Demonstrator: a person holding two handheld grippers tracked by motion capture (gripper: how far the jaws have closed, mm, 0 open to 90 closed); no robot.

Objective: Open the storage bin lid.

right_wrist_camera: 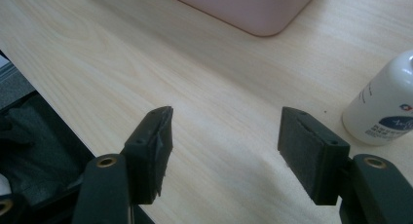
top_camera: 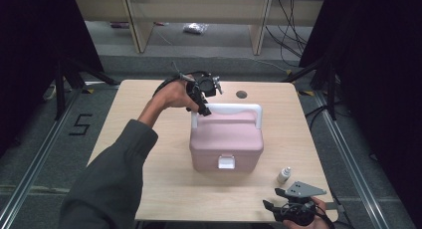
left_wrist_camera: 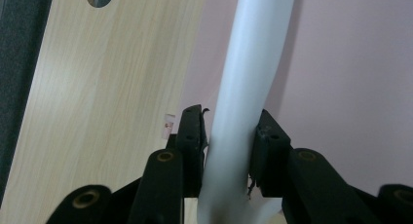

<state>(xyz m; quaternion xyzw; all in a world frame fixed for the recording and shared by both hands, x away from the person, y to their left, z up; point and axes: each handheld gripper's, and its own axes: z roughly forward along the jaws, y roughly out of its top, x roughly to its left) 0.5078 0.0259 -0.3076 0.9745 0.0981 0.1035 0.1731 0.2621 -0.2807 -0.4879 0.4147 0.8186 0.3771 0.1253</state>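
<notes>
Gripping the white handle [top_camera: 234, 108] at its left end, the left gripper [top_camera: 204, 108] is reaching over the far left corner of the pink box [top_camera: 226, 142], which is sitting in the middle of the table [top_camera: 149, 154] in the high view with its white latch [top_camera: 226, 163] facing the person. Its handle is standing upright along the far edge of the lid. A grey sleeve [top_camera: 109, 184] is coming in from the bottom left, with the hand [top_camera: 171, 95] wrapping the tool. Near the table's near right corner the right gripper [top_camera: 278, 199] is hovering low, jaws wide and holding nothing, and a small white bottle [top_camera: 284, 175] is standing just beyond it, between it and the box. A round hole [top_camera: 241, 94] is showing in the tabletop beyond the box. Looking along the left gripper [left_wrist_camera: 229, 136], its own view is showing both black pads pressing against the handle [left_wrist_camera: 248, 78] from either side, the pink lid [left_wrist_camera: 350, 87] lying behind and the wood [left_wrist_camera: 107, 87] to the left. Seen from the right gripper [right_wrist_camera: 224, 136], the jaws are standing well apart over bare wood [right_wrist_camera: 146, 63], with the bottle [right_wrist_camera: 384, 107] just beside the right jaw and a rounded corner of the box [right_wrist_camera: 253, 9] at the top.
</notes>
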